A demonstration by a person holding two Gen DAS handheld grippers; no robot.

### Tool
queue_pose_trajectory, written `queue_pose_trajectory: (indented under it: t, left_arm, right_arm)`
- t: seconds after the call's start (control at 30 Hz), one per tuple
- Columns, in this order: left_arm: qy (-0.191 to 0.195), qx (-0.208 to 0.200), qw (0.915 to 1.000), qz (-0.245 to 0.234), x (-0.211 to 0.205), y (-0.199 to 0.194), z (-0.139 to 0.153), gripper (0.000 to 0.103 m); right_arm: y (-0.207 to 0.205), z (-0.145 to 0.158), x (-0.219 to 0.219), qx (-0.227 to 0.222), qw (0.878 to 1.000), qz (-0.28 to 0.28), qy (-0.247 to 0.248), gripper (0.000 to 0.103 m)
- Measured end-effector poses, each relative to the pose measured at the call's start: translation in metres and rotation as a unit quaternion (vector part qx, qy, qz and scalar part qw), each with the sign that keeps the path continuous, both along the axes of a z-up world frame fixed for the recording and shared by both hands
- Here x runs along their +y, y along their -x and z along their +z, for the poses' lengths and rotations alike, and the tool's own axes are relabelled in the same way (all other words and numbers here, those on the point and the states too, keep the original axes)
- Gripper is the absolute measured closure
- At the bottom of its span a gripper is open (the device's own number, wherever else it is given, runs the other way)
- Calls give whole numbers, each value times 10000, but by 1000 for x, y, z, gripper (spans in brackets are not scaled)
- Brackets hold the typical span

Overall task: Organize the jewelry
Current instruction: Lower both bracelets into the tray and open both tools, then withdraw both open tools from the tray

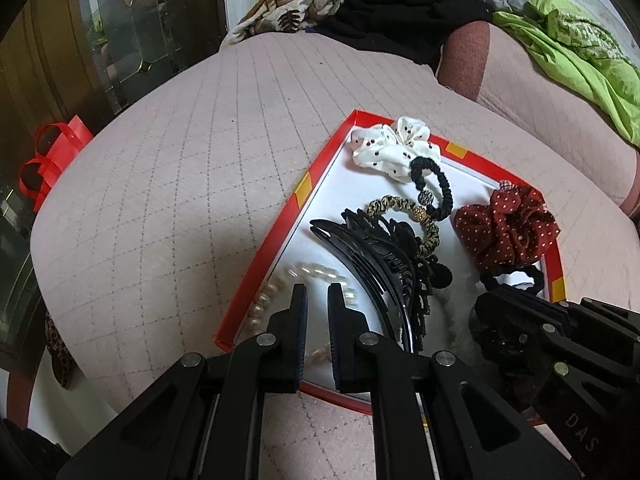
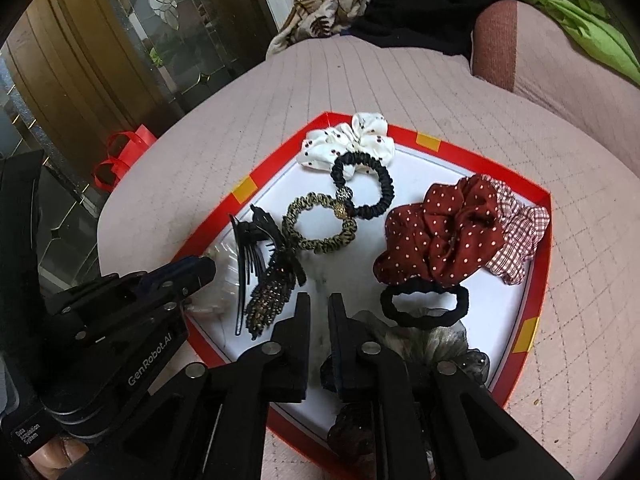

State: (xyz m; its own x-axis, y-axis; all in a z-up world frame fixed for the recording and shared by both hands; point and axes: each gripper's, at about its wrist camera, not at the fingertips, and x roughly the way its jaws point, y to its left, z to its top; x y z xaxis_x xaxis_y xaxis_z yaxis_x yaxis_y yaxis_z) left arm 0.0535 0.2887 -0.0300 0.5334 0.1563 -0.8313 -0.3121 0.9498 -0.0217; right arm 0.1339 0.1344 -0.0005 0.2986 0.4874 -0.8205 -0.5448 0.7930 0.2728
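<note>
A red-rimmed white tray (image 1: 304,188) (image 2: 538,260) lies on a pink quilted cushion. It holds a white dotted scrunchie (image 1: 390,146) (image 2: 344,142), a black hair tie (image 1: 438,188) (image 2: 380,188), a leopard hair tie (image 1: 428,228) (image 2: 320,224), a black claw clip (image 1: 372,256) (image 2: 248,256), a beaded bow clip (image 2: 276,292), a red dotted scrunchie (image 1: 506,228) (image 2: 440,232), a checked scrunchie (image 2: 520,232) and a plain black tie (image 2: 424,304). My left gripper (image 1: 317,294) hovers over a pearl strand (image 1: 264,300), jaws slightly apart and empty. My right gripper (image 2: 319,302) hovers over the tray's middle, jaws slightly apart and empty.
A grey sheer scrunchie (image 2: 440,344) lies at the tray's near right. A red gift bag (image 1: 52,156) (image 2: 120,156) stands beyond the cushion's left edge. Clothes (image 1: 400,12) and a green cloth (image 1: 580,60) pile at the back. A glass door (image 2: 120,40) is on the left.
</note>
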Motion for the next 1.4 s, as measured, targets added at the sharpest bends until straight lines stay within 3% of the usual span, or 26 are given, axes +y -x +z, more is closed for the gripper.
queue_pose_trajectory:
  t: [0.1, 0.23, 0.4, 0.63, 0.73, 0.9, 1.07, 1.23, 1.3, 1.4]
  left_arm:
    - [11, -73, 10000, 26, 0, 5, 8, 91]
    - [10, -187, 9998, 76, -1, 14, 20, 65]
    - [32, -292, 9995, 73, -7, 27, 35, 48]
    - [-69, -506, 9987, 82, -21, 47, 56, 36]
    - [-317, -747, 9966, 142, -31, 58, 68, 30]
    - [-896, -1425, 9847, 440, -49, 82, 98, 15]
    - [-1596, -2166, 9604, 731, -71, 110, 135, 2]
    - [-1865, -2919, 9357, 665, -100, 138, 161, 0]
    - [-1746, -3017, 9356, 555, -111, 144, 164, 0]
    - [-1372, -2852, 9483, 246, -126, 146, 162, 0]
  right_arm:
    - [3, 7, -4, -56, 10000, -54, -62, 79]
    - [10, 18, -14, -134, 9997, -134, -155, 79]
    - [19, 31, -32, -224, 9990, -290, -239, 72]
    - [43, 47, -66, -466, 9973, -550, -132, 57]
    - [56, 52, -81, -593, 9961, -656, -27, 49]
    - [77, 59, -108, -701, 9941, -826, 56, 46]
    - [95, 63, -131, -755, 9920, -1010, 107, 44]
    - [113, 74, -154, -922, 9875, -1268, 191, 37]
    - [122, 80, -161, -1089, 9844, -1357, 273, 33]
    - [136, 86, -172, -1307, 9791, -1507, 398, 27]
